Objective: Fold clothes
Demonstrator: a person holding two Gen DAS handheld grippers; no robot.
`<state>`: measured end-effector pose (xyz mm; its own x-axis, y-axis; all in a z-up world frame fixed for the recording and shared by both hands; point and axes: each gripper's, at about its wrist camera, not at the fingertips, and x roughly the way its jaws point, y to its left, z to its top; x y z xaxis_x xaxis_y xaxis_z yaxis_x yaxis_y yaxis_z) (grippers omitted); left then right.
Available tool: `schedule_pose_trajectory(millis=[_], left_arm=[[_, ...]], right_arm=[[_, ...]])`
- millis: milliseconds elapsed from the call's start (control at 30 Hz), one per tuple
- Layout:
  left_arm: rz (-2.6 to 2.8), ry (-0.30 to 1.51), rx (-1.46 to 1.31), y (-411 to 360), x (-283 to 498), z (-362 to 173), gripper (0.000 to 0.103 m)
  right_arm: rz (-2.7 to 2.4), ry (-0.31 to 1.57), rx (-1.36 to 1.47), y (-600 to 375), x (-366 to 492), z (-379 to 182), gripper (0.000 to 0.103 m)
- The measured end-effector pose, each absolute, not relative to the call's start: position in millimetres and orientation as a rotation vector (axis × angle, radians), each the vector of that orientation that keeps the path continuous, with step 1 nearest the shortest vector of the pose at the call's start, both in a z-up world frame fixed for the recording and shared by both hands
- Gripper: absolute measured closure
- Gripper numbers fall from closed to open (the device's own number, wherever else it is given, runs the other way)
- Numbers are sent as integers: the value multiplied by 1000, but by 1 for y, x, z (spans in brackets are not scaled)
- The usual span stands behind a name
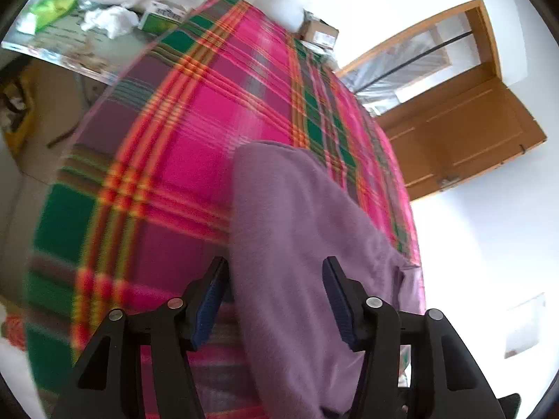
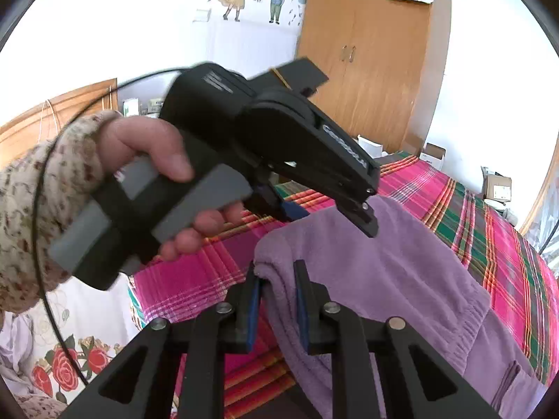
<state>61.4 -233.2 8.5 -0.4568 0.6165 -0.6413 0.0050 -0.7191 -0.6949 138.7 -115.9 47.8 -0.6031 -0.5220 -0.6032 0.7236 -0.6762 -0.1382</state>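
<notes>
Jaws of the left gripper (image 1: 276, 300) are standing wide apart, released, with the purple garment (image 1: 297, 244) running up between the blue pads (image 1: 209, 303) without being pinched; the fleece is stretching forward from the jaws as one long, soft, slightly fuzzy band lying over the pink and green plaid bedspread (image 1: 167, 146), probably so that the fold can settle flat before the next grip. Beyond the jaws and to their left, a cluttered glass tabletop (image 1: 70, 45) is showing, and to their right an open wooden door (image 1: 454, 132). Turning to the right wrist view, the right gripper (image 2: 277, 300) is closing narrowly around a rolled edge of the purple garment (image 2: 384, 279), apparently grasping it, likely to keep that edge lifted and aligned. Ahead of these jaws the person's left hand (image 2: 150, 160) is carrying the left gripper (image 2: 332, 206) above the cloth, its tips hanging just over the fabric. To the right of the jaws the garment is spreading broad and smooth, with a gathered band and what may be a pocket.
</notes>
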Motion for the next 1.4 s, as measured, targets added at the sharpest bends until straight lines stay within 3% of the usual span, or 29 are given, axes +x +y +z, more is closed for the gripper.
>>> schedule_pose_trajectory(millis=[300, 567, 733, 1400], left_arm=[[2196, -873, -1312, -217, 44, 20, 53], [2215, -877, -1304, -218, 43, 27, 81], [2234, -856, -1285, -216, 43, 40, 89], [2270, -711, -1175, -166, 53, 115, 89]], right_arm=[[-2276, 452, 669, -99, 133, 61, 85], [-2286, 429, 649, -90, 155, 68, 85], [-2299, 417, 620, -80, 166, 77, 85], [-2399, 310, 485, -18, 246, 131, 85]])
